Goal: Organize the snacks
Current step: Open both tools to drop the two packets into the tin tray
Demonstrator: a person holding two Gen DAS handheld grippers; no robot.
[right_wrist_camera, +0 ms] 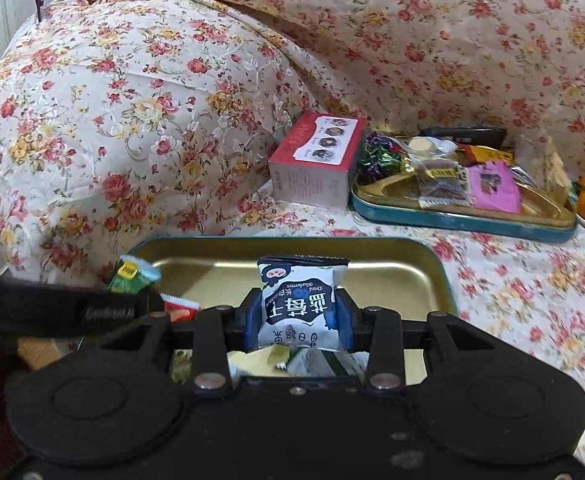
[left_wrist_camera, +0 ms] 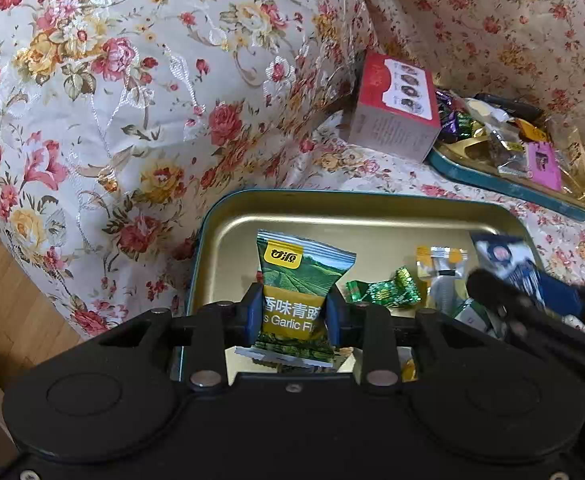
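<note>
Floral fabric (left_wrist_camera: pixel 132 100) fills your left wrist view, where your left gripper (left_wrist_camera: pixel 292 314) has its jaws clamped on a green garlic pea packet (left_wrist_camera: pixel 298 292) above the near gold tin (left_wrist_camera: pixel 228 240). From your right wrist view, your right gripper (right_wrist_camera: pixel 298 314) pinches a white blueberry packet (right_wrist_camera: pixel 300 300) over that tin (right_wrist_camera: pixel 412 268), the red box (right_wrist_camera: pixel 318 160) and far tray (right_wrist_camera: pixel 464 220) behind.

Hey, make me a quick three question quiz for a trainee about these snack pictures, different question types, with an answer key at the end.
1. True or false: the left gripper is empty.
2. What does the right gripper hold? A) an orange B) a white and blue blueberry packet C) the red box
3. Fill in: the red box stands beside the far ____.

Key: 1 false, its fingers clamp a green pea packet over the near tin. 2 B. 3 tray.
</note>
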